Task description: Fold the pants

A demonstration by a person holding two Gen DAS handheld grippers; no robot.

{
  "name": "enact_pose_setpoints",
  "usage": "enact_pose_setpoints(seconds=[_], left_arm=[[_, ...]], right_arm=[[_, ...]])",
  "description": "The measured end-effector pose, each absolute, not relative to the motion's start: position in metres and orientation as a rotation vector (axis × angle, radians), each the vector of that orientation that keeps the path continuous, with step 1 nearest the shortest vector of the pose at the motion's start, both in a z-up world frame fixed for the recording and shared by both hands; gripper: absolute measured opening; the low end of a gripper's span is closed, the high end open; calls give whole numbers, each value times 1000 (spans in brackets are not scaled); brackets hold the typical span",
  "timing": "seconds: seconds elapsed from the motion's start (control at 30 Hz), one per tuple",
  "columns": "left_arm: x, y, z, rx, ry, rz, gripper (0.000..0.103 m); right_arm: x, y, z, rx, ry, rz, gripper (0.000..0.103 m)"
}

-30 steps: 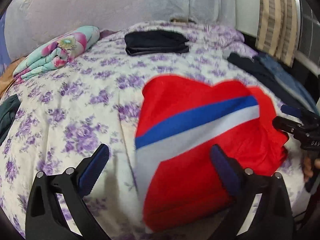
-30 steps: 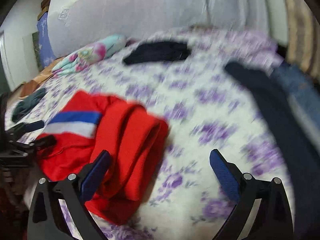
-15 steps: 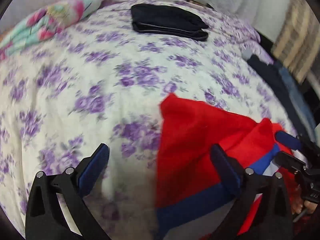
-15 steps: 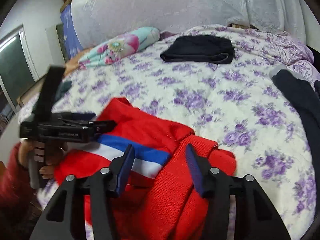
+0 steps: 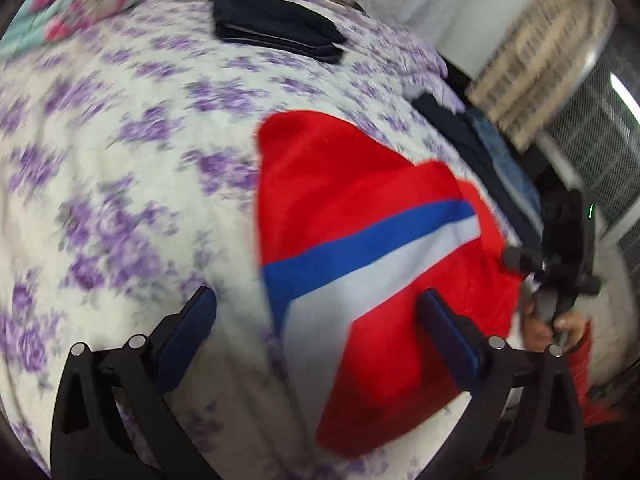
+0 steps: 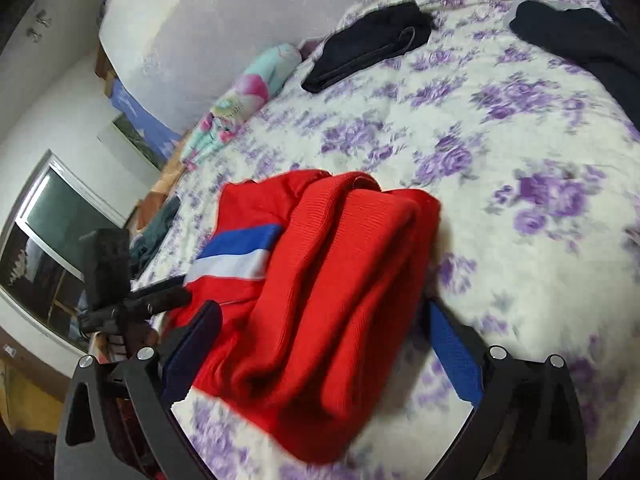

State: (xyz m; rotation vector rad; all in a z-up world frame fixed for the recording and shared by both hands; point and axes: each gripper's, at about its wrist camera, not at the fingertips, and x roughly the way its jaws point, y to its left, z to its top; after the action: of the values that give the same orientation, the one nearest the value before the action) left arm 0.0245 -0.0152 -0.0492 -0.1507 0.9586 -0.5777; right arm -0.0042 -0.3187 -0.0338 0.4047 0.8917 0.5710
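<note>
Red pants (image 5: 352, 208) with a blue and white stripe lie folded in a thick bundle on the flowered bedspread (image 5: 120, 152). In the right wrist view the pants (image 6: 328, 280) show several stacked red folds. My left gripper (image 5: 320, 332) is open and empty, just above the near edge of the pants. My right gripper (image 6: 320, 340) is open and empty, its fingers on either side of the bundle's near end. The right gripper also shows at the right edge of the left wrist view (image 5: 516, 258), and the left gripper at the left of the right wrist view (image 6: 182, 294).
A folded black garment (image 5: 276, 26) lies at the far side of the bed. A floral pillow (image 6: 244, 100) lies far left. Dark and blue clothes (image 5: 488, 152) hang at the bed's right edge. A window (image 6: 48, 248) is on the left wall.
My right gripper has opened wide from a nearly shut stance. Both grippers have pulled back a little from the pants, which now lie folded and flat.
</note>
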Motion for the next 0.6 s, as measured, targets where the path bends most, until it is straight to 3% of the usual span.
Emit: enact_pose_setpoints(seconds=[0.1, 0.17, 0.27, 0.33, 0.4, 0.43, 0.6], left_arm=[[28, -33, -47, -121, 940, -583, 99], [25, -37, -45, -115, 908, -572, 95], [10, -34, -37, -87, 828, -529, 70], [3, -29, -32, -76, 794, -504, 49], [2, -30, -26, -44, 773, -469, 35], [2, -29, -22, -30, 763, -460, 14], [25, -35, 14, -35, 692, -490, 10]], right_arm=[[1, -299, -35, 367, 884, 561, 94], [-6, -290, -35, 316, 860, 537, 71], [-21, -292, -34, 337, 813, 548, 49], [-33, -289, -27, 275, 757, 524, 46], [-40, -277, -17, 184, 712, 498, 44], [-40, -273, -10, 160, 696, 502, 41], [-17, -278, 33, 128, 633, 517, 39]])
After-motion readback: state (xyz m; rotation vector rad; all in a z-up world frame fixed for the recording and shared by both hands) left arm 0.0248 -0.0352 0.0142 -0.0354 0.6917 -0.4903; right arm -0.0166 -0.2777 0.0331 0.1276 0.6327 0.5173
